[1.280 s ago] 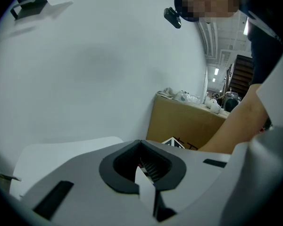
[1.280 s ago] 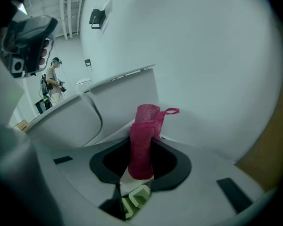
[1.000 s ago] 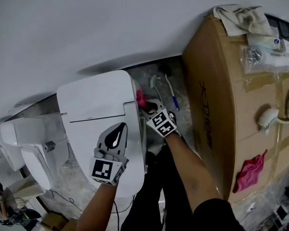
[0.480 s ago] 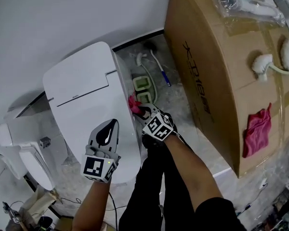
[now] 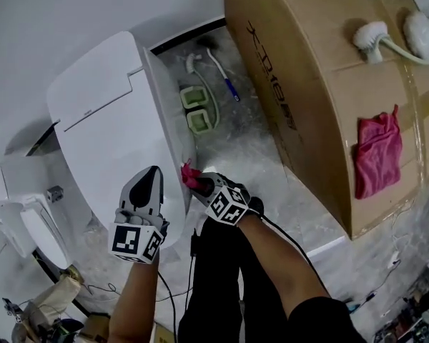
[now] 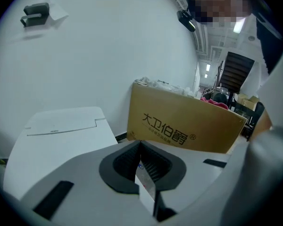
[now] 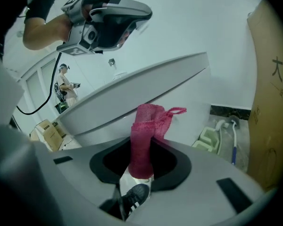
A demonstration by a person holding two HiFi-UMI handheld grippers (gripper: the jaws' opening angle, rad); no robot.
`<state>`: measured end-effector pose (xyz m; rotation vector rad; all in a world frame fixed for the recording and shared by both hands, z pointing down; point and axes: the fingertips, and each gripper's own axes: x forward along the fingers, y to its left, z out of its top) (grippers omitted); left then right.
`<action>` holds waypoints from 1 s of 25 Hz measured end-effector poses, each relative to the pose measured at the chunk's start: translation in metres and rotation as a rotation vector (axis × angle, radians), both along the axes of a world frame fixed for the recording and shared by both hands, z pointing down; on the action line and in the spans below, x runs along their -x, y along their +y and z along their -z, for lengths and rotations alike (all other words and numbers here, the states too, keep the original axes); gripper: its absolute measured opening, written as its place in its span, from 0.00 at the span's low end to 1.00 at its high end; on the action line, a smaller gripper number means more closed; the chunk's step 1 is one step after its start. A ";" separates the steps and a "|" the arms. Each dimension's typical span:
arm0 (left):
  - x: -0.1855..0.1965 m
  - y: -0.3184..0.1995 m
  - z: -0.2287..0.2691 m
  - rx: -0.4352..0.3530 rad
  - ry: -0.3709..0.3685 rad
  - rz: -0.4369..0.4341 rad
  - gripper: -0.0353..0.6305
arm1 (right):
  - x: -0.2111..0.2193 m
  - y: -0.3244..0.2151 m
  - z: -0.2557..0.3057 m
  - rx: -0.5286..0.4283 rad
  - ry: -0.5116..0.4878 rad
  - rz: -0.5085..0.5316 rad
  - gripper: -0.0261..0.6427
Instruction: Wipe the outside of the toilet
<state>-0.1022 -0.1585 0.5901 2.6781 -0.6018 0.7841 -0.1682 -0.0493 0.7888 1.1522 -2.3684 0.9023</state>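
The white toilet (image 5: pixel 104 116) has its lid down and fills the left of the head view. My right gripper (image 5: pixel 194 182) is shut on a pink cloth (image 5: pixel 186 172), pressed against the toilet's right side near the front. In the right gripper view the pink cloth (image 7: pixel 147 128) sticks up from between the jaws of the right gripper (image 7: pixel 144 149), close under the toilet's rim (image 7: pixel 132 102). My left gripper (image 5: pixel 147 184) rests over the lid's front part, shut and holding nothing. Its jaws meet in the left gripper view, with the left gripper (image 6: pixel 140 160) above the lid (image 6: pixel 61 131).
A big cardboard box (image 5: pixel 307 91) stands right of the toilet, with a second pink cloth (image 5: pixel 377 156) and white brushes (image 5: pixel 375 34) on top. Between them on the floor lie a toilet brush (image 5: pixel 218 70) and green holders (image 5: pixel 196 109). Another white fixture (image 5: pixel 21 206) stands at left.
My right gripper has slid the pink cloth along the toilet's right side toward the front. The left gripper has moved toward the lid's front too. The head view has shifted.
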 end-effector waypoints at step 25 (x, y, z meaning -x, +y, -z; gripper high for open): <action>-0.049 -0.092 0.044 -0.019 0.048 -0.040 0.08 | -0.158 -0.096 0.041 0.062 0.023 -0.233 0.23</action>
